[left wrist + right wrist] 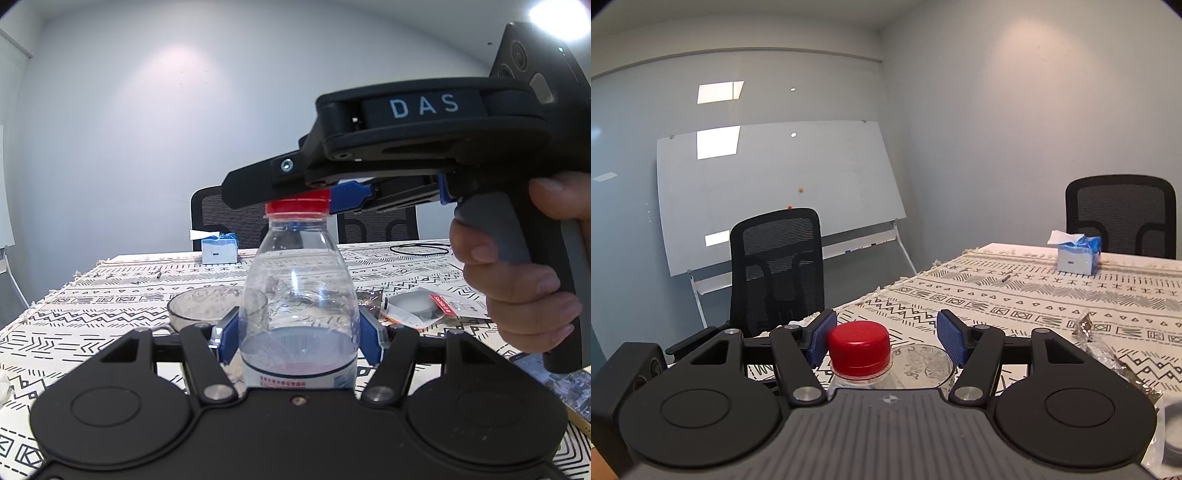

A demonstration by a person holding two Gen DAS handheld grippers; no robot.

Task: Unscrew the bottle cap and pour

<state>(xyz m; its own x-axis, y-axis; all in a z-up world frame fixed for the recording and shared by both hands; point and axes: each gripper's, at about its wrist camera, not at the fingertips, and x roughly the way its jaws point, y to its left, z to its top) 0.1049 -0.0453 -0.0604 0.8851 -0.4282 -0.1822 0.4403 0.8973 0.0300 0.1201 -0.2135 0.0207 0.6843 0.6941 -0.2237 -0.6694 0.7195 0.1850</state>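
While clamped on the bottle (299, 295), left hand-held gripper (299, 341), upright hold.

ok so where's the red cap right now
The red cap sits on the bottle, between the right gripper's open jaws, close to the left one; the left gripper clamps the bottle's body.

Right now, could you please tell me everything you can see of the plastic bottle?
The plastic bottle is clear, rounded at the shoulder, and stands upright on the patterned tablecloth. A white printed label wraps its lower body, and the liquid inside reaches only a low level. Its red cap is on. The left gripper clamps the body between blue pads. The right gripper straddles the cap, open, one pad beside it, the other clear.
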